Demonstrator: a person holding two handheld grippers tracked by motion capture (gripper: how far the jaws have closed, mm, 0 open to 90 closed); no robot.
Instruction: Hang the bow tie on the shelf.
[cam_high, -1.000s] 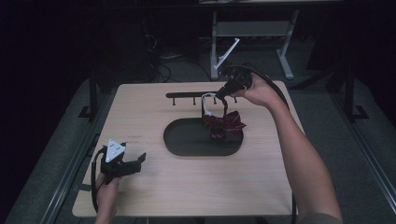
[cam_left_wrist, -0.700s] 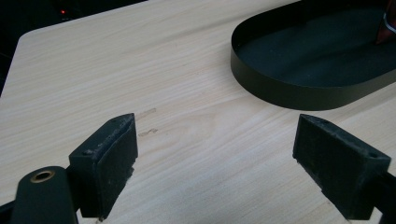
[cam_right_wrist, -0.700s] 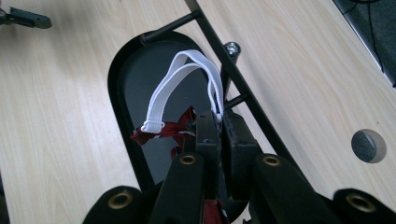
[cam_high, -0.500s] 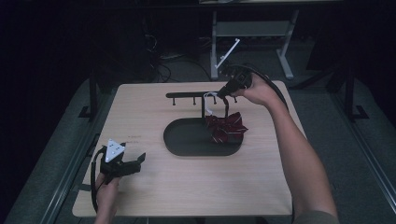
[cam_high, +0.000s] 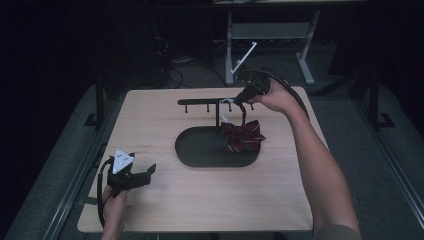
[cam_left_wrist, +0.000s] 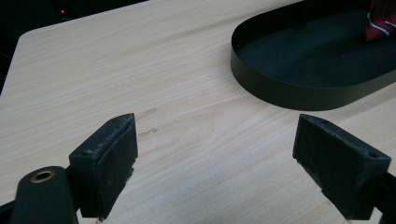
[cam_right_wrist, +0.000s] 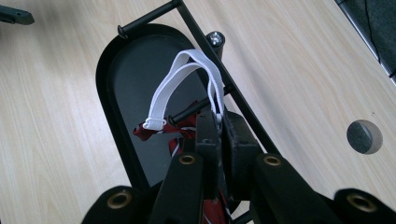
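Note:
A dark red striped bow tie (cam_high: 243, 136) hangs over the right end of a black oval tray (cam_high: 200, 150); its white elastic strap (cam_right_wrist: 173, 88) loops up beside the rack's black bar (cam_right_wrist: 201, 37). My right gripper (cam_high: 239, 102) is at that bar, shut on the strap just above the bow (cam_right_wrist: 159, 130). In the right gripper view its tips (cam_right_wrist: 219, 121) meet on the elastic next to a peg; whether the loop rests on a peg I cannot tell. My left gripper (cam_high: 150, 172) lies at the table's front left, open (cam_left_wrist: 215, 158) with bare wood between its jaws.
The rack's bar (cam_high: 200, 101) carries several pegs and stands on a post at the tray's back edge. In the left gripper view the tray's rim (cam_left_wrist: 280, 93) lies ahead to the right. A round hole (cam_right_wrist: 364, 136) is in the tabletop near the right gripper.
The right gripper with the strap has shifted only slightly at the rack. The left gripper has kept still.

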